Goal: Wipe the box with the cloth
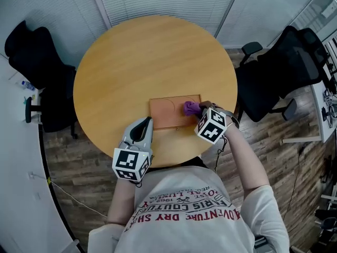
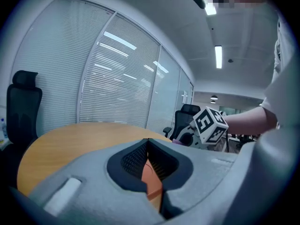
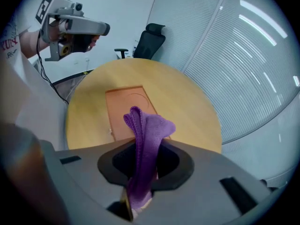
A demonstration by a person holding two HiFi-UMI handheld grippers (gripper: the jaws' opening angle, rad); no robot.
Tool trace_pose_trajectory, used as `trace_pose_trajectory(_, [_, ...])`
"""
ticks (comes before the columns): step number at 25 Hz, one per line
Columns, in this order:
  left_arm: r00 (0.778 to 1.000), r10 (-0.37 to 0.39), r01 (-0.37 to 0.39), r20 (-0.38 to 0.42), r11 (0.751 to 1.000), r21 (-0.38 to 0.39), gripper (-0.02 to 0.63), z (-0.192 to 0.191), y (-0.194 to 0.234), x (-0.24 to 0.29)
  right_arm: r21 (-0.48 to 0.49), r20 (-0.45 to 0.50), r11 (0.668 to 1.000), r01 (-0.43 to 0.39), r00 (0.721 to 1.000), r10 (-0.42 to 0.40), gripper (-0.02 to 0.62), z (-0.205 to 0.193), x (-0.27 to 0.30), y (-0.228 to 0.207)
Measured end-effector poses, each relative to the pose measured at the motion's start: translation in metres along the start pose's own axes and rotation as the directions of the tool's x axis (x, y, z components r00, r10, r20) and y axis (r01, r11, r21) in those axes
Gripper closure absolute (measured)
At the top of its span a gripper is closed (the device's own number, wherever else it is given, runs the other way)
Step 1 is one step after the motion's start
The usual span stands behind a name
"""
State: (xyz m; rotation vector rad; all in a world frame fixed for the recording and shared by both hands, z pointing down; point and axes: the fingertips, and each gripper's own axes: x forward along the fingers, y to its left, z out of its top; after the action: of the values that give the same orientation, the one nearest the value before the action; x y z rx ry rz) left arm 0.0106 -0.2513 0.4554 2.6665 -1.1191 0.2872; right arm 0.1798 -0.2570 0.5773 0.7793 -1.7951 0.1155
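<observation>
A flat orange-brown box (image 1: pixel 171 113) lies on the round wooden table (image 1: pixel 147 57), close to its near edge. My right gripper (image 1: pixel 199 109) is shut on a purple cloth (image 1: pixel 190 108), which rests on the box's right end. In the right gripper view the cloth (image 3: pixel 146 124) sticks up from between the jaws, over the box (image 3: pixel 124 108). My left gripper (image 1: pixel 148 122) hovers at the box's front left corner, jaws closed tip to tip and holding nothing. A strip of the box (image 2: pixel 151 178) shows through the gap behind the left gripper's (image 2: pixel 148 142) tips.
Black office chairs stand left (image 1: pixel 37 70) and right (image 1: pixel 281 70) of the table. A white desk edge (image 1: pixel 324 104) with small items is at far right. Wood floor surrounds the table; window blinds run behind it.
</observation>
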Motion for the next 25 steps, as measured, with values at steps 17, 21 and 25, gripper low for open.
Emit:
trace_pose_trajectory(17, [0.976, 0.219, -0.22, -0.01, 0.975, -0.03, 0.597, 0.008, -0.008, 0.019, -0.144, 0.052, 0.99, -0.009, 0.999, 0.017, 0.514, -0.017, 0.068, -0.054])
trace_pose_trajectory(21, [0.974, 0.224, -0.225, -0.014, 0.974, -0.025, 0.597, 0.01, -0.012, 0.024, -0.134, 0.087, 0.991, -0.013, 0.996, 0.025, 0.514, -0.015, 0.073, -0.05])
trace_pose_trajectory(25, [0.97, 0.244, -0.244, -0.013, 0.969, -0.026, 0.597, 0.012, -0.007, 0.023, -0.125, 0.094, 0.992, -0.03, 0.995, 0.041, 0.515, -0.015, 0.071, -0.049])
